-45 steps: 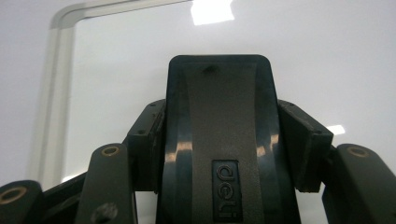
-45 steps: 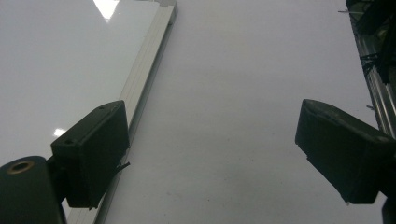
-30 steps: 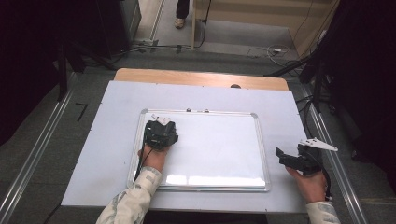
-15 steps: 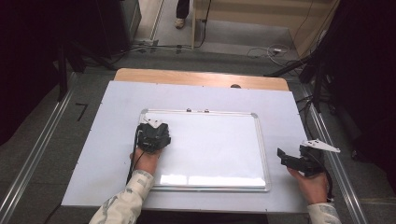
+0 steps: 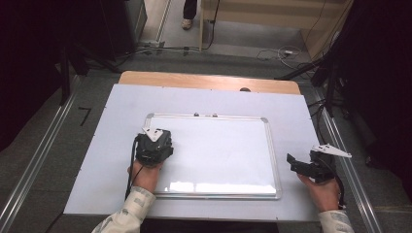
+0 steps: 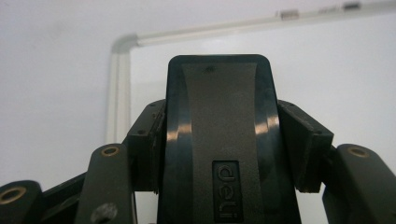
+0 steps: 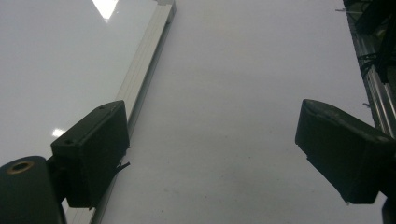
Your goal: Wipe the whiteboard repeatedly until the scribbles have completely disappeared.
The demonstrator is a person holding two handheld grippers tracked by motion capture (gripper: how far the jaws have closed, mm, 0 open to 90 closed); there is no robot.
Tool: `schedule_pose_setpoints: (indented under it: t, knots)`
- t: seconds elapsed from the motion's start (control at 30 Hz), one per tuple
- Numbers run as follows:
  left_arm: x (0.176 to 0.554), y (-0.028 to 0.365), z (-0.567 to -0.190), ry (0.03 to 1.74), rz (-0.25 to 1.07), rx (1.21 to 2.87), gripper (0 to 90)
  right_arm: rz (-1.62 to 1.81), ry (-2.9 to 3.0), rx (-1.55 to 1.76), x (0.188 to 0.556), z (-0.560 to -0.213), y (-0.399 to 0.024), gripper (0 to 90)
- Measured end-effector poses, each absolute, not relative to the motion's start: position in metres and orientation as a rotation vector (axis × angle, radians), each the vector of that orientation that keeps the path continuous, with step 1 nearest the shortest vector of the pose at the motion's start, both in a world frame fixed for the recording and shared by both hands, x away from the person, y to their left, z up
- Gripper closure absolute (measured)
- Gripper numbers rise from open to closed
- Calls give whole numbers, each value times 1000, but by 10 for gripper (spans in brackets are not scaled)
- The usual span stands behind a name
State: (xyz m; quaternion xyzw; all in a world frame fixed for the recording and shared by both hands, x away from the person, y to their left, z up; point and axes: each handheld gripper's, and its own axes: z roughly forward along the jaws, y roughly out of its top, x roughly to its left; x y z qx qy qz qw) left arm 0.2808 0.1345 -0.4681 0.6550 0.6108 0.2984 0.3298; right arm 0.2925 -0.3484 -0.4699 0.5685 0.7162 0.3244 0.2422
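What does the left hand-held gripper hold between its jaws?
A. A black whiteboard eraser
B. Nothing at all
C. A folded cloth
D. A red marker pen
A. In the left gripper view the left hand-held gripper has both jaws pressed against the sides of a black eraser with a raised brand mark, and the whiteboard lies behind it.

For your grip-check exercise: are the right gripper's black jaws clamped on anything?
No: the right gripper has its jaws wide apart, with bare white table cover between them.
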Motion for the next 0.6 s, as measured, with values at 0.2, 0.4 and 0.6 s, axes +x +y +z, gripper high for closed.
schedule_pose_setpoints:
  t: [0.2, 0.4, 0.6]
  knots:
    - [268, 149, -463, 1644, 757, 1642, 407, 893, 1961, 1550, 293, -470, -348, 84]
    - [257, 149, -470, 1666, 758, 1639, 407, 893, 1965, 1544, 294, -470, -346, 84]
    - [244, 147, -479, 1708, 770, 1626, 406, 886, 1968, 1544, 294, -470, -345, 84]
